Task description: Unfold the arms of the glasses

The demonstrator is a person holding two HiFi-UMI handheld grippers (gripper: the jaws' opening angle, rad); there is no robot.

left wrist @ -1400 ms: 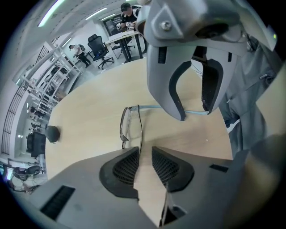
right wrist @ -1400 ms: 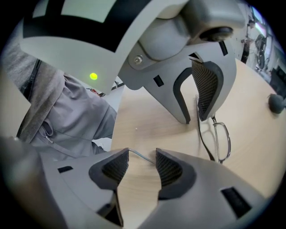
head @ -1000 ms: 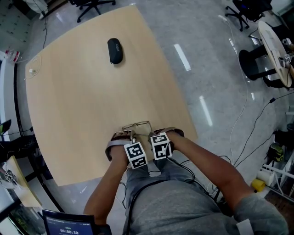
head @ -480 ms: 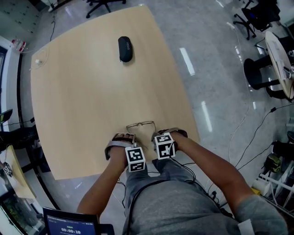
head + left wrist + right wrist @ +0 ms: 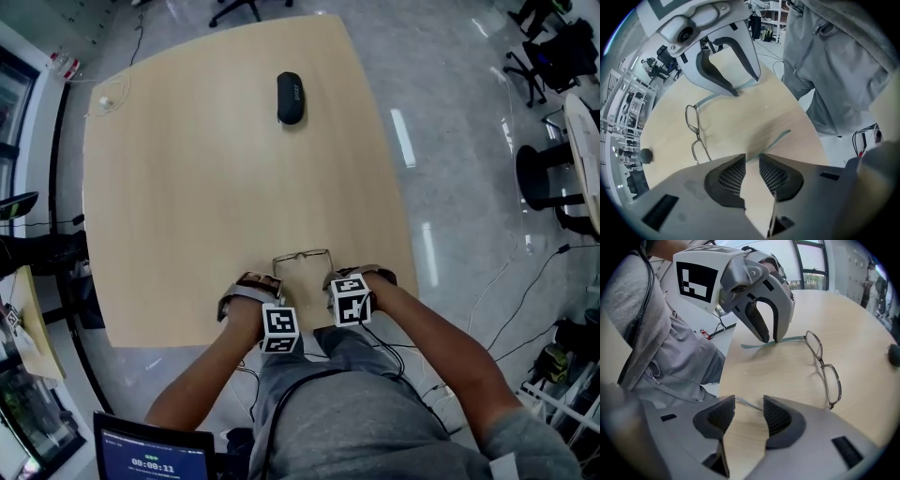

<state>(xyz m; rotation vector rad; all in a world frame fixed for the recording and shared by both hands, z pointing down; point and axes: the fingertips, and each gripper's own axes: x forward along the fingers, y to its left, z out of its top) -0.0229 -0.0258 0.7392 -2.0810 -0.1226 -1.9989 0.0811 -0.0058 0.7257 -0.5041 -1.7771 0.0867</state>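
Thin metal-framed glasses (image 5: 302, 256) lie on the wooden table (image 5: 187, 187) near its front edge, with both arms spread back toward the person. In the left gripper view the lenses (image 5: 693, 131) sit left of the jaws, and a greenish arm tip runs in between the pads. My left gripper (image 5: 752, 161) is shut on that arm tip. My right gripper (image 5: 749, 405) faces it, jaws a little apart, with the other thin arm crossing the gap. The lenses (image 5: 825, 371) lie to its right. The two grippers (image 5: 284, 302) (image 5: 328, 284) are close together, pointing at each other.
A black oval glasses case (image 5: 291, 97) lies at the table's far side. The person's grey-clad legs are right against the front edge. A laptop screen (image 5: 155, 455) shows at the bottom left. Office chairs and cables stand on the floor to the right.
The head view has shifted, so the table now sits lower and more to the right. Both grippers stay at the arm tips and the glasses lie in the same place.
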